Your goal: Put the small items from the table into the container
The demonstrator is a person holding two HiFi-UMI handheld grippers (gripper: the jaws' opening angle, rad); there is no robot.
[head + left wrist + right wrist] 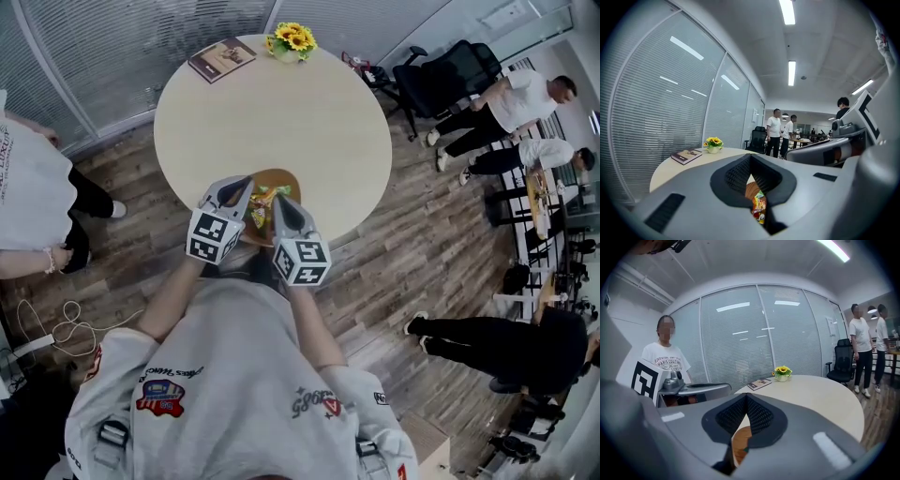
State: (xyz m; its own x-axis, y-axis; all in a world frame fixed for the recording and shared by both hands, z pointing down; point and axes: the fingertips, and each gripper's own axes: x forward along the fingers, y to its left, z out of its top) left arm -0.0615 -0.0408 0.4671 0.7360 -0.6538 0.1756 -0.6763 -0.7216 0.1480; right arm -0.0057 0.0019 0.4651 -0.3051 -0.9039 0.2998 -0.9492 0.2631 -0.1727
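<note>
Snack packets (pixel 260 208) lie in the wooden bowl (pixel 284 177) at the near edge of the round table (pixel 281 112), below and between left gripper (pixel 247 182) and right gripper (pixel 279 200); I read both closed, empty.

We hold our left claw (pixel 242 187) and right claw (pixel 281 204) side by side before us, both tipped slightly downward, jaws together.

1. We see bright, even light from ceiling strips (pixel 791 72), mirrored as streaks in the glass wall (pixel 684 47).
2. We find only soft shadows on the counter (pixel 281 122).
3. Both gripper views bend strongly, with dark corners.
</note>
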